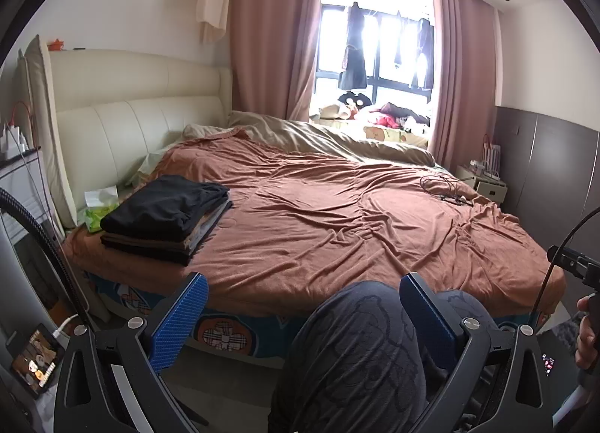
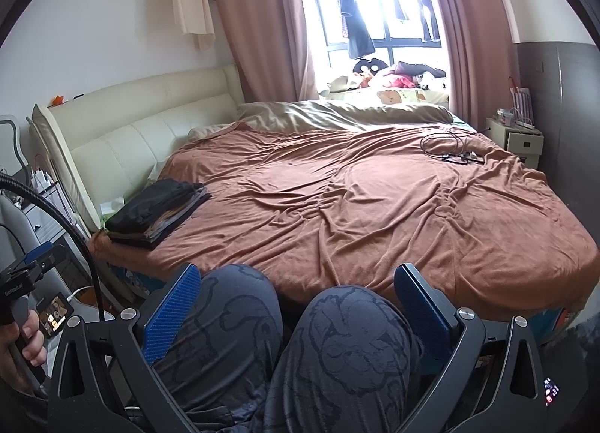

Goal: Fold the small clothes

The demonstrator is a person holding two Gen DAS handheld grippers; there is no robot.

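Note:
A stack of folded dark clothes (image 1: 165,217), black on top with brown and grey below, lies on the bed's near left corner beside the headboard; the right wrist view shows the stack (image 2: 157,213) at left. My left gripper (image 1: 303,311) is open, held above a person's knee, short of the bed's edge, holding nothing. My right gripper (image 2: 296,300) is open too, above both knees in patterned grey trousers. No loose garment lies on the brown blanket (image 1: 337,208).
A cable and small device (image 1: 446,189) lie on the bed's far right. A green tissue pack (image 1: 99,208) sits by the headboard. A phone (image 1: 35,360) rests low left. A bedside cabinet (image 2: 519,138) stands at right. Clothes pile on the window ledge (image 1: 386,118).

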